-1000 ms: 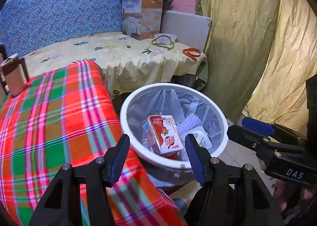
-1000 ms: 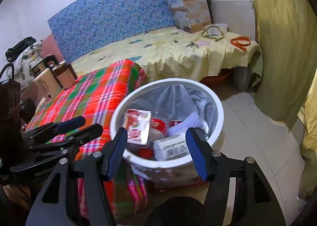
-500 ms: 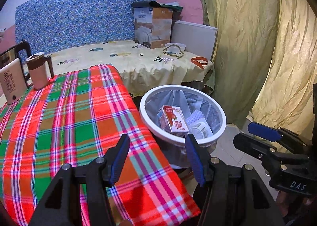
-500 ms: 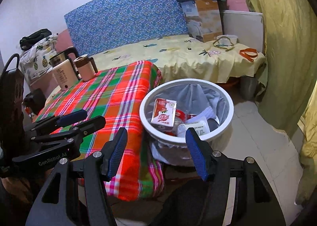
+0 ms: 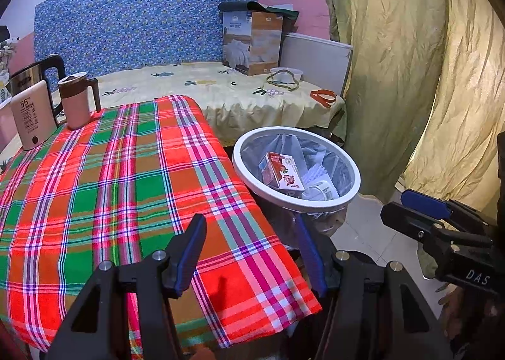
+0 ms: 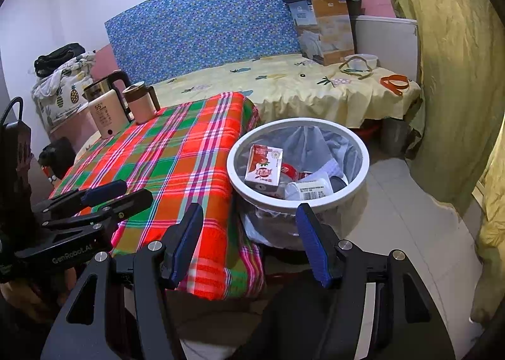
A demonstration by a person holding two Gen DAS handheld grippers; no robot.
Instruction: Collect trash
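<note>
A white round bin (image 5: 344,158) (image 6: 363,151) with a clear liner stands on the floor beside the plaid-covered table (image 5: 126,170) (image 6: 176,158). Inside lie a red and white drink carton (image 5: 281,172) (image 6: 264,167), a white labelled container (image 5: 320,191) (image 6: 311,189), a red can (image 6: 292,170) and other scraps. My left gripper (image 5: 251,252) hovers open over the table's near corner, nothing between its fingers. My right gripper (image 6: 251,241) is open too, empty, short of the bin. Each gripper shows in the other's view: right gripper (image 5: 413,208), left gripper (image 6: 116,192).
A kettle (image 5: 33,114) (image 6: 105,107) and a lidded mug (image 5: 77,101) (image 6: 140,101) stand at the table's far end. Behind is a bed (image 5: 221,91) (image 6: 284,82) with a cardboard box (image 5: 252,41), a bowl and straps. Yellow curtains (image 5: 410,76) hang at right over tiled floor (image 6: 404,218).
Both grippers have drawn back from the bin, which now looks smaller and farther. More of the plaid table, the kettle and the mug have come into view. The jaws stayed open.
</note>
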